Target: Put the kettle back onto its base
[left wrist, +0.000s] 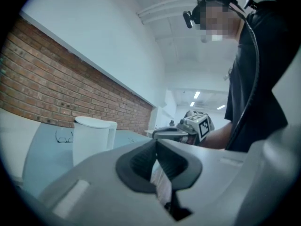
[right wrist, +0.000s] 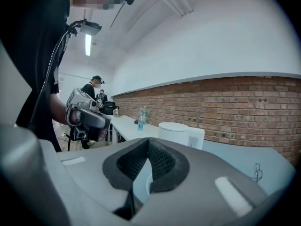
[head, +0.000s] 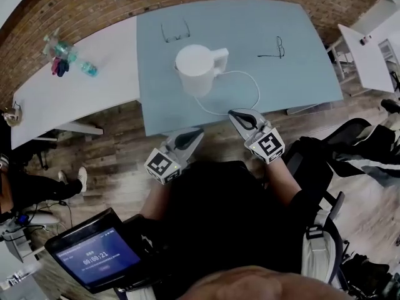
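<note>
A white kettle (head: 199, 67) with its lid on stands upright on the blue-grey table (head: 300, 55), and a white cord (head: 253, 92) loops from it toward the front edge. No separate base shows; the kettle hides what is under it. My left gripper (head: 199, 131) is shut and empty at the table's front edge, below the kettle. My right gripper (head: 232, 113) is shut and empty, just over the front edge near the cord loop. The left gripper view shows the kettle (left wrist: 91, 140) beyond the shut jaws (left wrist: 156, 142). The right gripper view shows the kettle (right wrist: 181, 134) past the shut jaws (right wrist: 148, 140).
Two pairs of glasses (head: 176, 31) (head: 278, 47) lie on the blue-grey table behind the kettle. A white table (head: 94, 74) on the left carries bottles (head: 62, 55). Another white table (head: 369, 55) and a chair (head: 350, 149) stand at the right. A screen (head: 94, 252) sits at lower left.
</note>
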`<state>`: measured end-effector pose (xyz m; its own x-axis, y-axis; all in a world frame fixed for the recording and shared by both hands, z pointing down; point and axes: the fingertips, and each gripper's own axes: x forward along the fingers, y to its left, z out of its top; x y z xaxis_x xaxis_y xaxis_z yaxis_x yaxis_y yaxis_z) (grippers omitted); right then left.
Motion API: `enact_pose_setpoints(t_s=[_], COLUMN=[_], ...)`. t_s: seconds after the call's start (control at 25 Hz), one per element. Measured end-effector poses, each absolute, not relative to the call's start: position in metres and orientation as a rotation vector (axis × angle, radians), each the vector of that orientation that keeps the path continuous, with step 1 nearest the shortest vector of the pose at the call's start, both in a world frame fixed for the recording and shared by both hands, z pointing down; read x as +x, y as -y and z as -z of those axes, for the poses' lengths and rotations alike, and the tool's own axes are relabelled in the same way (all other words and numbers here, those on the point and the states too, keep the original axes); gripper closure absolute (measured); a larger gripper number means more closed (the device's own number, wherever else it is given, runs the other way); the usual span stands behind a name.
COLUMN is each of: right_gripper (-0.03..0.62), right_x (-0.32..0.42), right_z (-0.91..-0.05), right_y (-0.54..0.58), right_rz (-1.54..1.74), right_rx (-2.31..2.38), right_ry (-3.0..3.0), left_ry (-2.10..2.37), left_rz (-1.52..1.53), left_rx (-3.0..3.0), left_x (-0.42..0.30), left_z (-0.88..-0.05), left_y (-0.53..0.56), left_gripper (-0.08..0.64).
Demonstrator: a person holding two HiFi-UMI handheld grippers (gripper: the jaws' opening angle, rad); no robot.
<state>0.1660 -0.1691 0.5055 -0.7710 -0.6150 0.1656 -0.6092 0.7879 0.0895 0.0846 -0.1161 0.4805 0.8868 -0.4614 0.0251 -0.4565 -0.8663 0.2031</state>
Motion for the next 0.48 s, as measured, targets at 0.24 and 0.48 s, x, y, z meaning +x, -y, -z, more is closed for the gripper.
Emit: enact_pose_setpoints(t_s=[0.24, 0.48], right_gripper=[0.588, 0.588], right_x=[0.196, 0.210], right_z=[-0.511, -0.520], right_y=[0.123, 0.089], right_rz=[0.006, -0.072], right_rx=[0.985, 1.020], right_ry=[2.811, 2.802], left_ry=[0.630, 0.568], left_rz=[-0.008, -0.032], left_rx=[2.853, 2.851], left_x=[0.123, 0.146], left_z=[-0.489, -0.492], left_y=[0.080, 0.053], left_gripper=[0.558, 0.558])
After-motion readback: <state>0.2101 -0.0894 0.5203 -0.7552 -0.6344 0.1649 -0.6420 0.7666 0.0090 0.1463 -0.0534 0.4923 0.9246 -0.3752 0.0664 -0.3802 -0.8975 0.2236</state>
